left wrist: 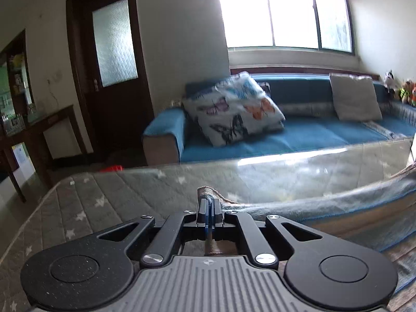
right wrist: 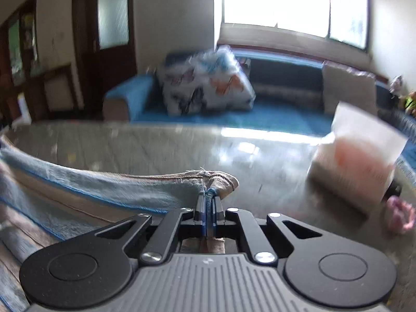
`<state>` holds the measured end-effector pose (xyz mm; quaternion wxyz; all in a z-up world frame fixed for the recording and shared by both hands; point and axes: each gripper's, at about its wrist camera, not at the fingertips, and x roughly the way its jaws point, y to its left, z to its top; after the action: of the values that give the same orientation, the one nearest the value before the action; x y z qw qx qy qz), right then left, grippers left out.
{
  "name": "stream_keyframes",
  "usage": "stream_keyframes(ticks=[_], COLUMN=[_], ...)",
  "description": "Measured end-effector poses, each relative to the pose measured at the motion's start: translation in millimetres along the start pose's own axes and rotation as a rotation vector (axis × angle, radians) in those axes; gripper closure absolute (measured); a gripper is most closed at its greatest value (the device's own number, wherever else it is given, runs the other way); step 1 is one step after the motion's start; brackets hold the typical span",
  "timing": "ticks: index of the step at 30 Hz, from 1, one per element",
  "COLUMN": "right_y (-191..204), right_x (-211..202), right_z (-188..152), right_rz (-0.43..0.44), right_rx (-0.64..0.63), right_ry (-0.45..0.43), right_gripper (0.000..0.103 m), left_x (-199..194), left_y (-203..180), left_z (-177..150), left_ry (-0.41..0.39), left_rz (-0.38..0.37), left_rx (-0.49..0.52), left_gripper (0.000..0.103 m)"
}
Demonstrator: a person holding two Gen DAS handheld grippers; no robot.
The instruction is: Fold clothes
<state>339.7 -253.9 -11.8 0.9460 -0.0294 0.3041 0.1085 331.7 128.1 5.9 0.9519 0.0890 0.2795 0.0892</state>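
Daylight floods from an overexposed window [left wrist: 283,10], throwing glare across the glossy table [left wrist: 299,171]. The right wrist view is motion-blurred; fisheye curvature darkens both views' corners.

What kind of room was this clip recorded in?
Most likely a home living room: a blue sofa with a butterfly-print cushion under a wide window, and a dark wooden door with frosted glass.

Both tongs, left [left wrist: 209,204] and right [right wrist: 208,200], look alike: matte black linkage arms, silver screws, round black discs, ribbed grey housing, blue-lined fingers.
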Motion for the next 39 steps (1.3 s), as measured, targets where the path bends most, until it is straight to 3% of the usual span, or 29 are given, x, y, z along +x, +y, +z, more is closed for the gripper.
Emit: stream_keyframes(ticks=[2,4,7,9,12,14,20,28,30,37,39], right_y=[-1,-3,-6,-7,-8,-6,0,10,9,10,17], right_x=[7,17,31,31,17,4,-35,-96,-107,-134,-142], right_z=[1,0,-3,-4,-5,-10,-24,-73,-84,-92,-94], right_rz=[-0.016,-0.028,-0.047,-0.049,-0.017,-0.005,0.032,0.019,-0.003,-0.046,-0.033], right_rx=[-0.005,-0.012,-0.023,-0.025,-0.041,-0.051,-0.083,-0.11,-0.112,-0.079,-0.086], right_ry=[0.015,0.05,0.103,0.117,0.136,0.152,0.2,0.226,0.211,0.148,0.124], right_gripper=[0.098,0.09,0.088,0.079,0.071,0.071,0.071,0.07,0.064,0.061,0.055], left_x=[5,10,20,23,12,-1,-47,-104,-114,-131,-137], left_y=[-1,-3,-4,-3,-1,-1,4,12,16,35,37], left_z=[0,0,-4,-7,-12,-17,-49,-97,-107,-126,-128], left_ry=[-0.003,-0.006,0.036,0.061,0.076,0.076,0.11,0.131,0.135,0.143,0.136], left_rz=[0.014,0.028,0.041,0.047,0.037,0.027,0.006,0.034,0.056,0.113,0.118], left_rx=[0.007,0.014,0.02,0.019,0.03,0.044,0.066,0.094,0.094,0.053,0.048], left_gripper=[0.101,0.1,0.096,0.095,0.085,0.069,0.057,0.053,0.053,0.051,0.05])
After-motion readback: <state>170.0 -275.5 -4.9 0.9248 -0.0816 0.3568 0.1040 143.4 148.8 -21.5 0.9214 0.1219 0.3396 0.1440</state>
